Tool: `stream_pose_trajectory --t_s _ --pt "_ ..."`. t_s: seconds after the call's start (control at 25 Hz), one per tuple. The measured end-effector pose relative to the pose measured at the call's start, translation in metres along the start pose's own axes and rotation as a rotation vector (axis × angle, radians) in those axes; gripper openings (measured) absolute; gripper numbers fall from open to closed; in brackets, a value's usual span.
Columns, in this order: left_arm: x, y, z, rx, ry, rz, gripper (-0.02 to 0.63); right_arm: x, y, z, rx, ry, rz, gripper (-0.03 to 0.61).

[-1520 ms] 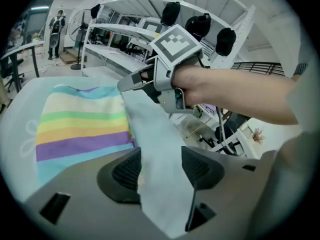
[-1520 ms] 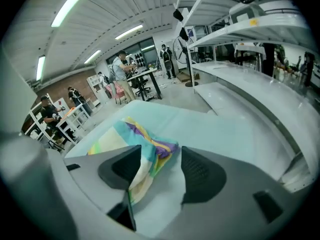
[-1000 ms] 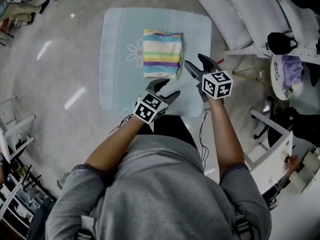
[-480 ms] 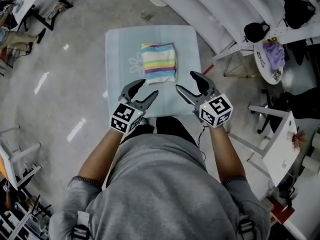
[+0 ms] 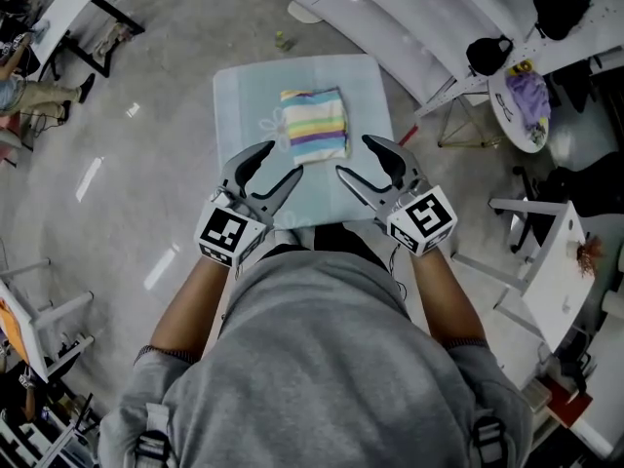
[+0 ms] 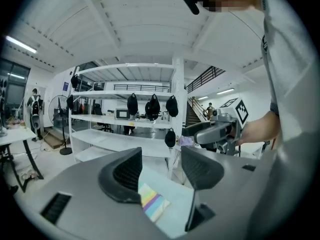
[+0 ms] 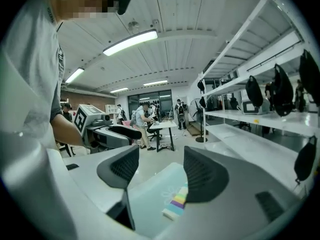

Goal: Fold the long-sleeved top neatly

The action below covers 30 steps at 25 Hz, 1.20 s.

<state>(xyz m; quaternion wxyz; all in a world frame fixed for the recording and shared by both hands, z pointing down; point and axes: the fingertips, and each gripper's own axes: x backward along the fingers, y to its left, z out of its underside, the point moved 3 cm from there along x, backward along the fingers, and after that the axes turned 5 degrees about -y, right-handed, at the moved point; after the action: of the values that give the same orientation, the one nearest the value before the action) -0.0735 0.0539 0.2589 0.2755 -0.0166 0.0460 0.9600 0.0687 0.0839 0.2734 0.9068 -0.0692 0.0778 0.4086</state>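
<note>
Both grippers are up and pulled back toward the person's chest now, well clear of the top they hung right next to a second ago, and everything below looks smaller. Biggest thing in shot is the grey floor (image 5: 117, 86), with long white shelving (image 5: 390, 27) running across the upper right. On the floor sits the light blue surface (image 5: 239, 105), squarish, with a little flower outline (image 5: 274, 125) on it. The long-sleeved top (image 5: 314, 123) lies around the middle of it, folded into a tidy striped rectangle, nothing touching it. The left gripper (image 5: 281, 161) is held out over the near edge of the surface, fingers spread wide with nothing between them. The right gripper (image 5: 355, 156) is level with it on the other side, fingers also apart and empty, though they've just been closing in a little. Each gripper view catches the striped bundle well below, through the gap between the fingers.
</note>
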Motion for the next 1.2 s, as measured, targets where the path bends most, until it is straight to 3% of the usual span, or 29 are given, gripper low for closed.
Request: stream_pose_trajectory --t_s 0.44,0.6,0.72,0.88,1.0,1.2 --pt "-0.003 0.001 -0.038 -0.019 -0.086 -0.025 0.165 0.000 0.000 -0.021 0.009 -0.051 -0.013 0.236" --pt "-0.004 0.002 -0.043 -0.016 -0.115 -0.037 0.054 0.002 -0.005 -0.028 0.026 -0.064 -0.010 0.221" --pt "-0.008 0.004 -0.050 -0.024 -0.137 -0.048 0.022 0.004 -0.009 -0.032 0.029 -0.076 -0.007 0.210" --pt "-0.010 0.008 -0.051 -0.022 -0.139 -0.059 0.015 0.005 -0.015 -0.037 0.026 -0.092 0.002 0.182" --pt "-0.010 0.011 -0.046 -0.027 -0.105 -0.077 0.015 0.006 -0.019 -0.040 0.037 -0.108 0.013 0.110" --pt "-0.014 0.010 -0.047 -0.039 -0.137 -0.074 0.015 0.007 -0.024 -0.045 0.053 -0.123 0.022 0.055"
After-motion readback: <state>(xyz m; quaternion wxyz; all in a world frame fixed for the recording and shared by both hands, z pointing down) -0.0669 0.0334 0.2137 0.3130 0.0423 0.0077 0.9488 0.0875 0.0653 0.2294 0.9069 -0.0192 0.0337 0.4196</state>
